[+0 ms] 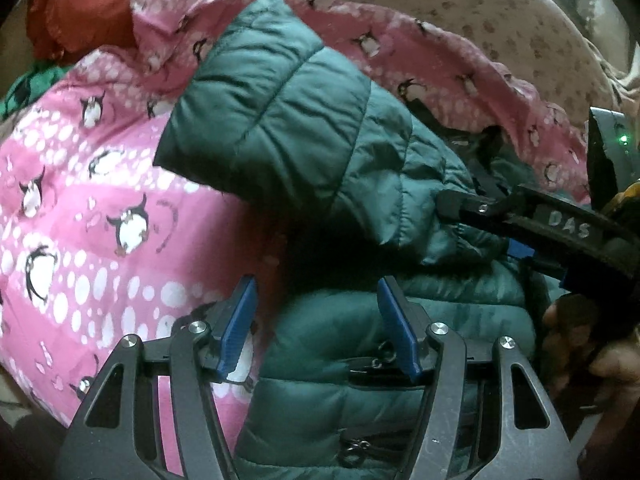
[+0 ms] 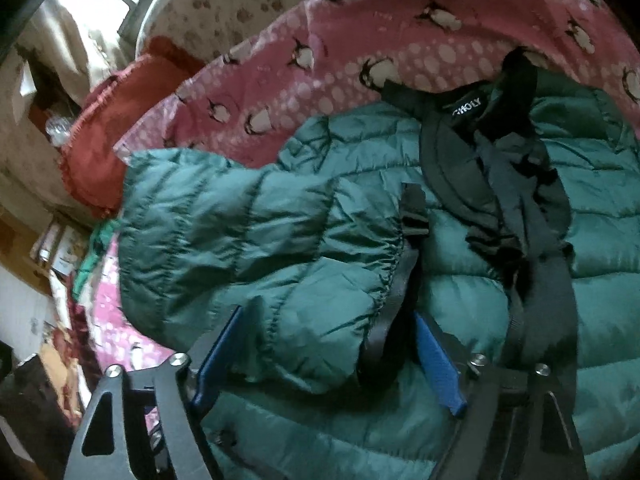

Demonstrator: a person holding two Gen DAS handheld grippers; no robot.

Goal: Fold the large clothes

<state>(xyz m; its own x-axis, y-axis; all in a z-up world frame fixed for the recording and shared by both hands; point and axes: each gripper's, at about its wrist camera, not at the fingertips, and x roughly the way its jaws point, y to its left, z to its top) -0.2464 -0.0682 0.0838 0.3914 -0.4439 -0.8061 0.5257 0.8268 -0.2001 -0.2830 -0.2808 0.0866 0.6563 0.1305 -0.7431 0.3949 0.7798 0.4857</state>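
A dark green quilted puffer jacket (image 1: 304, 128) lies on a pink penguin-print blanket (image 1: 80, 184). Its sleeve is lifted and stretches to the upper left. My left gripper (image 1: 316, 292) is open, its blue pads over the jacket's edge near a zipper, holding nothing. My right gripper shows at the right of the left wrist view (image 1: 452, 204), its jaws around the sleeve's cuff end. In the right wrist view the sleeve (image 2: 256, 224) runs between the right gripper's (image 2: 328, 336) blue pads (image 2: 436, 360), which stand wide apart with the cuff between them. The jacket's black collar (image 2: 472, 108) lies beyond.
A red-orange cloth (image 1: 92, 8) lies at the blanket's far corner, with a bit of green fabric (image 1: 32, 84) beside it. A beige patterned bedsheet (image 1: 460, 8) lies beyond the blanket. Shelves and clutter (image 2: 44, 216) stand left of the bed. A hand (image 1: 580, 344) holds the right gripper.
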